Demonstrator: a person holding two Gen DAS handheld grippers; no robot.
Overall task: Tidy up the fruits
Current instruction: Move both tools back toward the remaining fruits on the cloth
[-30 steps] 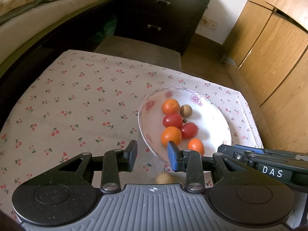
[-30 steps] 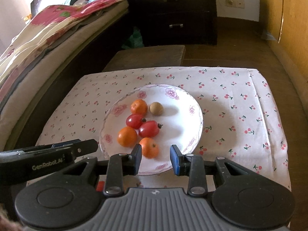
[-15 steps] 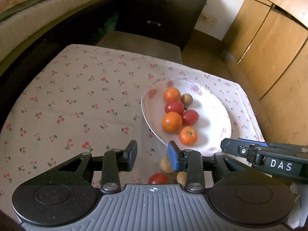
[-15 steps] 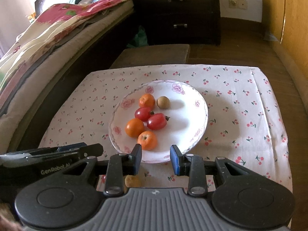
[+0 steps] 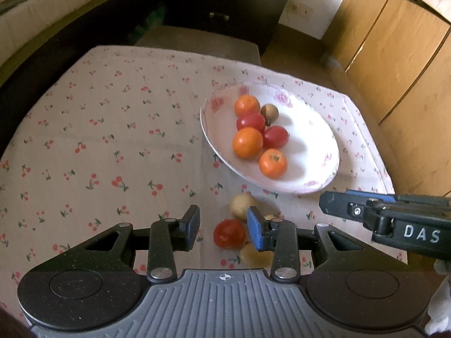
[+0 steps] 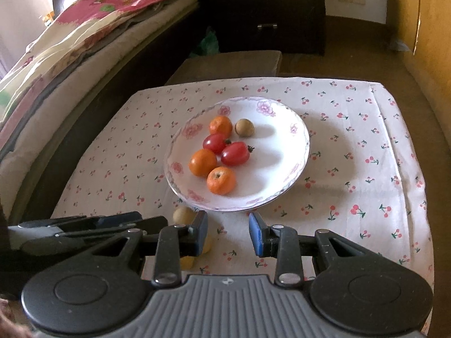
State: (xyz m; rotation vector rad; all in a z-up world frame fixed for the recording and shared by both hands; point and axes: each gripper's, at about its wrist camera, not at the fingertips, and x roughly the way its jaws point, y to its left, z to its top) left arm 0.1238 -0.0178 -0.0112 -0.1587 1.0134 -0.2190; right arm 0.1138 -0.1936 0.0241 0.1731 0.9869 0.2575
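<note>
Pulling back from plate (image 5: 324, 180), exposing stray fruits: tomato (image 5: 229, 233), brown fruit (image 5: 241, 205), possibly a third, yellowish. Both hand-held grippers (image 5: 222, 229) (image 6: 228, 232) gaping, empty. Remaining: plating strays.

Three oranges (image 6: 221, 180), three tomatoes (image 6: 235, 153), one plate (image 6: 293, 129)

Cherry-print tablecloth (image 6: 352, 146) bears a floral plate (image 6: 282, 121) and loose fruits (image 5: 229, 233)
</note>
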